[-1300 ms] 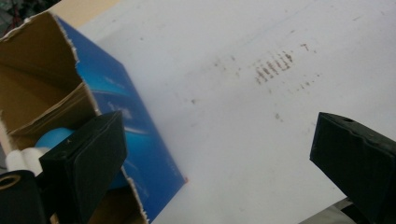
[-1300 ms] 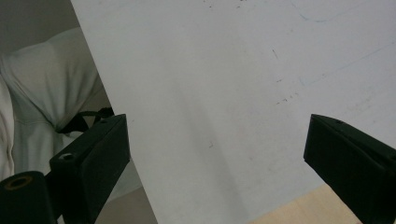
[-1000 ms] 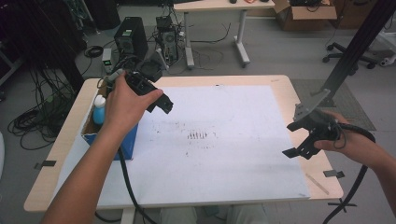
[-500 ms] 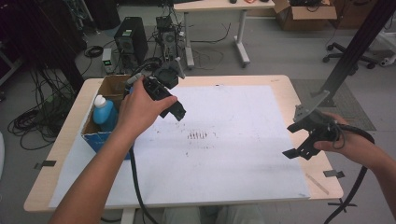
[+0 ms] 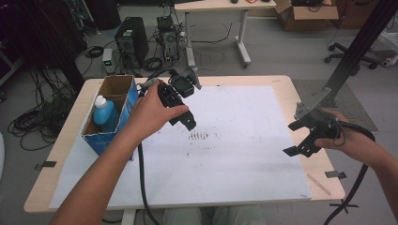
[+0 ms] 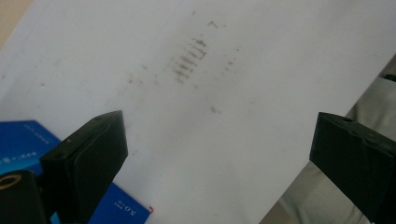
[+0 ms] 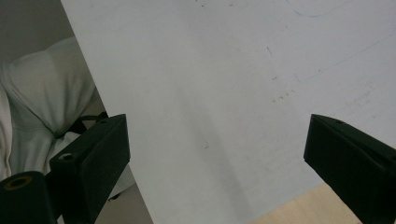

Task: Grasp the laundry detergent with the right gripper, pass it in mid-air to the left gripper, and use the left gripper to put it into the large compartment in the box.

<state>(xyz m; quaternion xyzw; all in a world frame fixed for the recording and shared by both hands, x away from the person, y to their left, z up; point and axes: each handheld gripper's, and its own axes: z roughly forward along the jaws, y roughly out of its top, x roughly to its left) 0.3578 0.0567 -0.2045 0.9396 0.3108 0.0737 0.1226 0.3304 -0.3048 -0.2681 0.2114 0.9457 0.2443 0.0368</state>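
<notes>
Paper [image 5: 234, 159] is covering most of the desk [image 5: 300, 89], and from the high view I am holding my left gripper [image 5: 183, 115] above its far-left part, just beside the blue box [image 5: 115, 129] that is sitting at the desk's left edge. A blue bottle [image 5: 104, 112] is standing inside that box, untouched. My right gripper [image 5: 302, 136] is hanging over the paper's right edge, near the desk's right side, carrying nothing.

Looking along my left gripper [image 6: 219, 158], I am seeing its jaws standing wide apart with nothing between them; below them the smudged marks [image 6: 191, 58] on the paper are lying, and a corner of the blue box [image 6: 28, 140] is showing at the lower left.

Looking along my right gripper [image 7: 219, 163], its jaws are likewise spread wide and empty, pointing down at the paper's near edge, with bare desk wood [image 7: 299, 210] just past it.

Judging by this, I am reckoning the work is barely begun: the bottle is waiting in its box, neither gripper is closing on anything, and the reaching, gripping and lifting are all left to do.
</notes>
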